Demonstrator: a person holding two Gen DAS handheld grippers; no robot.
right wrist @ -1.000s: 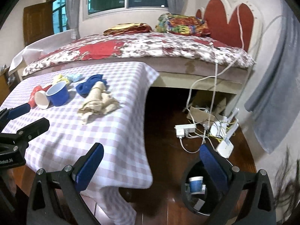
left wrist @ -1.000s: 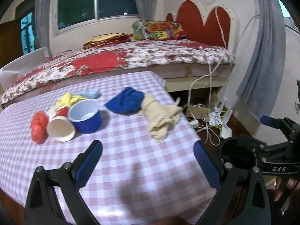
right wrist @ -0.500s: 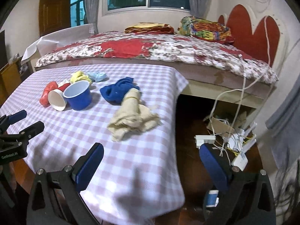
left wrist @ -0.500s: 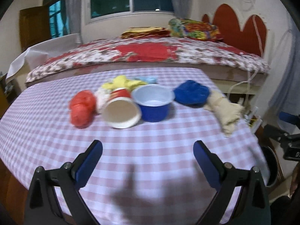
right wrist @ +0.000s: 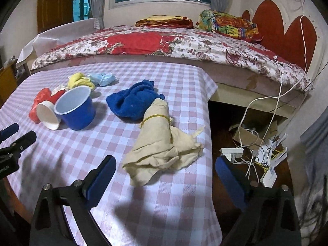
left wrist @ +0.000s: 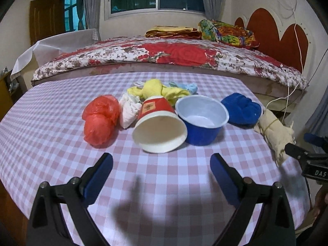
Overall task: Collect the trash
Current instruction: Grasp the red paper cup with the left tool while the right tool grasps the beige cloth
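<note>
1. Nearest, left gripper (left wrist: 161, 165): blue padded fingers on black arms, spread wide, gripping nothing, hovering over the checked tablecloth (left wrist: 51, 143) just short of the cups.
2. Likewise right gripper (right wrist: 165, 170): same blue pads, spread wide and empty, one finger above the cloth edge, the other over the dark floor; beige bundle directly ahead between them.
3. Straight ahead of the left gripper: red paper cup (left wrist: 158, 126) tipped on its side, white mouth facing the camera, nothing visible inside.
4. Touching it on the right: blue cup (left wrist: 202, 120), upright, smooth white lining, apparently empty.
5. Left of the cups: crumpled red plastic bag (left wrist: 100, 121), glossy and wrinkled; beside it a white wad (left wrist: 129, 108), soft and creased.
6. Behind the cups: yellow cloth (left wrist: 155, 91), knotted and fuzzy, and a pale blue crumpled piece (left wrist: 184, 86).
7. Right of the blue cup: blue towel (right wrist: 135, 100), plush, bunched into a lump.
8. Touching the towel: beige cloth roll (right wrist: 162, 141), bound with a yellow rubber band, loose end splayed near the table's right edge.
9. Beyond: bed (right wrist: 184, 43) with a floral quilt, folded blankets at the far side.
10. On the floor at right: white cables and power strip (right wrist: 233, 152) in a tangle.
</note>
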